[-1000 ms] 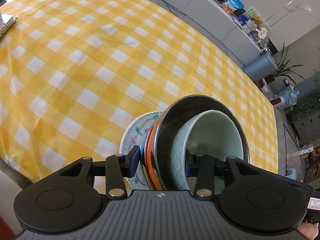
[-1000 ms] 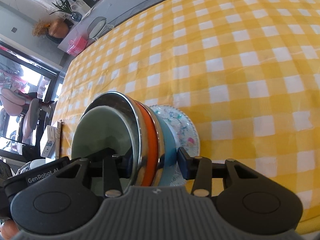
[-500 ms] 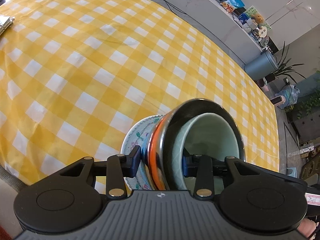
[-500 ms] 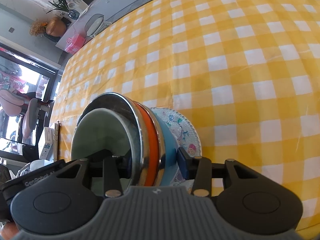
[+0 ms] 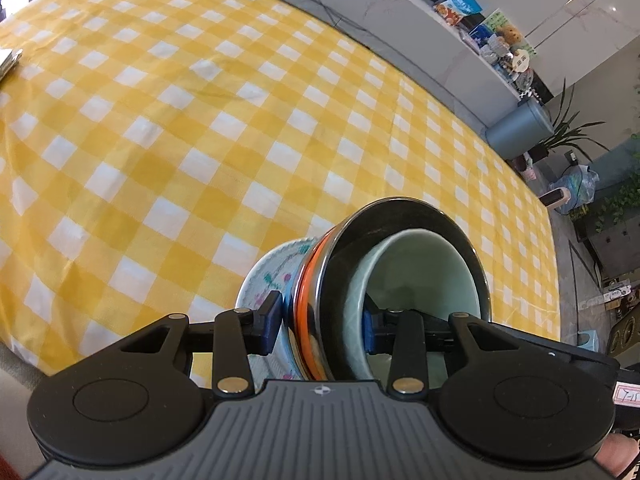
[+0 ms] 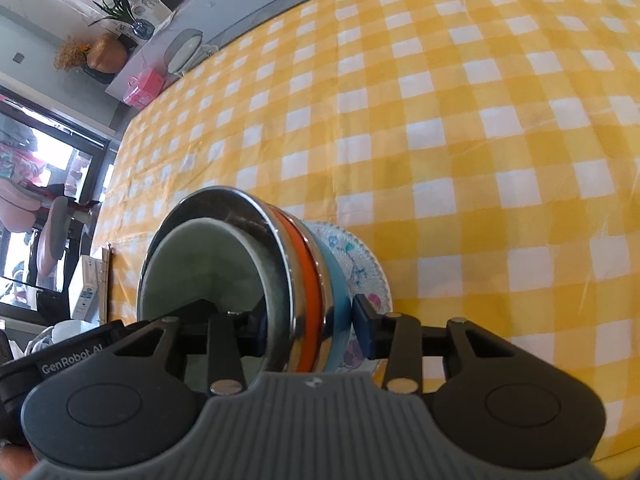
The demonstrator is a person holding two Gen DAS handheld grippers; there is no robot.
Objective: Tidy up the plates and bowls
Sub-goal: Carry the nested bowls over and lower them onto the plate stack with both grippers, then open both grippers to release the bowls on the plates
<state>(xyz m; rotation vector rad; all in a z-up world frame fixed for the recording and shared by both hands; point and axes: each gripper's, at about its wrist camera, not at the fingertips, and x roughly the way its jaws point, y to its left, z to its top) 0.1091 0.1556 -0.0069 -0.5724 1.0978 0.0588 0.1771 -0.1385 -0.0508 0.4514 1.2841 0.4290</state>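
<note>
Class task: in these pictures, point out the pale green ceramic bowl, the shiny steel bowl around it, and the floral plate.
Pale green ceramic bowl (image 5: 424,268): left wrist view, inner wall.
Shiny steel bowl (image 6: 256,216): right wrist view, rim.
Floral plate (image 6: 370,270): right wrist view, patterned edge.

Loads of open yellow checked tablecloth (image 5: 208,128) ahead of both my claws. The only thing in the way is the nested stack of bowls and plates (image 5: 384,280), sitting right between my fingers on both sides.

Each wrist camera sits just behind its claw, angled steeply down and very close. Both views share the stacked bowls (image 5: 400,280) (image 6: 240,272) and the checked bench (image 5: 200,120) (image 6: 480,120), seen from opposite sides.
</note>
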